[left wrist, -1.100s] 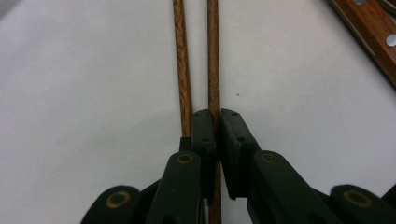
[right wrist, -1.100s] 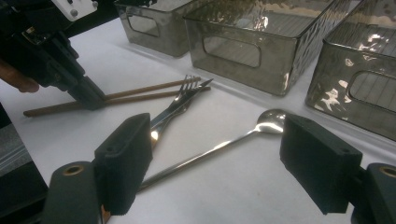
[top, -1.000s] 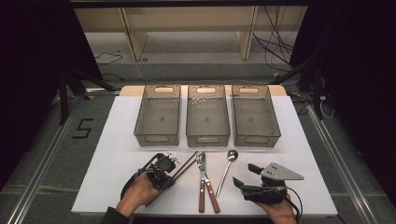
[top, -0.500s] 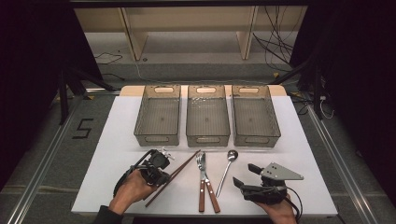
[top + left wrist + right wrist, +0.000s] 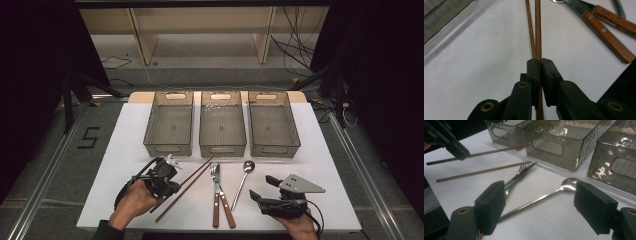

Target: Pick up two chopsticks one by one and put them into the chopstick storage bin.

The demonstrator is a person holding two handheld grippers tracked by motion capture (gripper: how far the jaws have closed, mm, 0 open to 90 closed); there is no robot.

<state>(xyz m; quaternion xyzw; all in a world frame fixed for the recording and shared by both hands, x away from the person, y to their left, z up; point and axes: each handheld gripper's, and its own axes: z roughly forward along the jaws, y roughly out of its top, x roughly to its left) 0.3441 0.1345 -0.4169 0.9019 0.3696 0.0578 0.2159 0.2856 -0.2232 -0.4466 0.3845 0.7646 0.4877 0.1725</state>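
Two brown wooden chopsticks lie slanted left of centre on the white table (image 5: 125, 150). My left gripper (image 5: 172, 189) (image 5: 540, 62) is shut on one chopstick (image 5: 538, 30) and holds it off the table (image 5: 489, 153). The other chopstick (image 5: 481, 171) (image 5: 530, 27) rests flat just below it. A fork (image 5: 215, 175) and a knife (image 5: 226, 205) with wooden handles lie to the right, then a steel spoon (image 5: 241, 184). Near the front right, my right gripper (image 5: 263, 188) (image 5: 541, 202) stands open above the spoon's handle (image 5: 534, 201), touching nothing.
Three smoky clear bins (image 5: 168, 148) (image 5: 222, 148) (image 5: 274, 148) stand in a row across the back of the table, each with nothing inside. Dark floor, cables and a shelf frame lie beyond the far edge.
My left gripper has risen and drifted a little left, lifting one chopstick off the table while the other stays down. The right gripper has not moved.
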